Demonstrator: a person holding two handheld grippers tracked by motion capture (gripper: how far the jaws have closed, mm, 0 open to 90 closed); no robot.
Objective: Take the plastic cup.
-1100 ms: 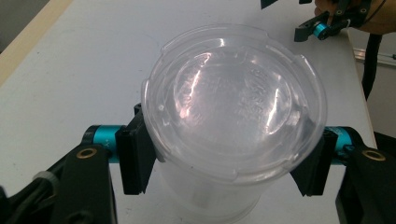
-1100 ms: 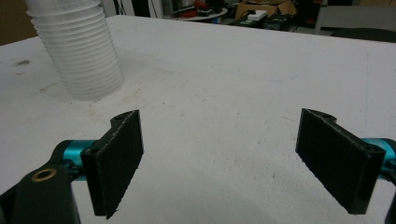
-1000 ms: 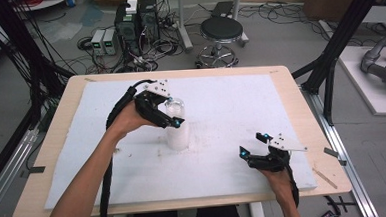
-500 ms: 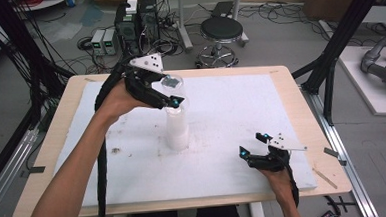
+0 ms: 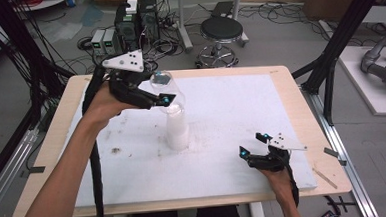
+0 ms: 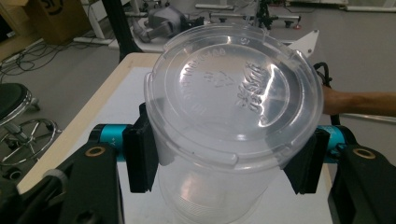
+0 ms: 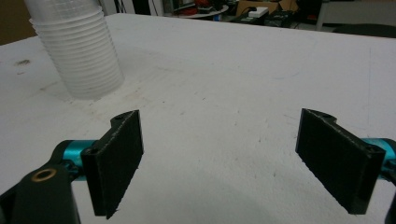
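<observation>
- Lifted since the earlier frame: left gripper (image 5: 162, 92), jaws just closing, now clamped on a clear cup (image 6: 229, 126) above the stack (image 5: 177, 129).
- Right gripper (image 5: 255, 144) rests on the table (image 5: 224, 167), jaws apart, holding nothing.

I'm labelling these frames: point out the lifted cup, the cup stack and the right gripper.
cup (image 6: 233, 116): left gripper view, its clear base.
cup stack (image 5: 177, 132): high view, its side wall.
right gripper (image 5: 255, 144): high view, between its open jaws.

cup (image 5: 166, 88) above stack (image 5: 177, 129), table (image 5: 291, 108) centre
</observation>
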